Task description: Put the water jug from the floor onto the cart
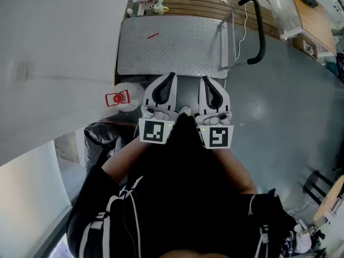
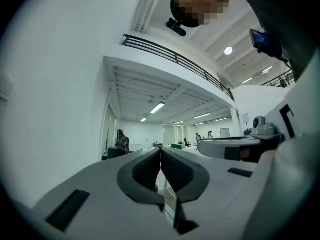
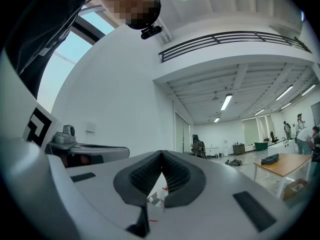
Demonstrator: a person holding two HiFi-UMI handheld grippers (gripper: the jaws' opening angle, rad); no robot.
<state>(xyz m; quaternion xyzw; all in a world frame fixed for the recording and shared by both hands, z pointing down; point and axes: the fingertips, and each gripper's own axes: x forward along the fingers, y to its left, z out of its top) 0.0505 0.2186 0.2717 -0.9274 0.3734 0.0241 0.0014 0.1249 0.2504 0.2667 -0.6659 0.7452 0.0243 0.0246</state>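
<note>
Water jug [image 1: 128, 97] left of left hand-held gripper [image 1: 171, 77].

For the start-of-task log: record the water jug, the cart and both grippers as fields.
water jug: on the floor by the cart's near left corner, untouched
cart: metal deck, no jug on it
left gripper: shut, empty
right gripper: shut, empty, beside the left gripper
task: jug not yet lifted

We wear a black top [image 1: 183, 192], white-striped. Our left gripper [image 1: 172, 77] and right gripper [image 1: 205, 81] are white with black pads [image 1: 160, 92].
</note>
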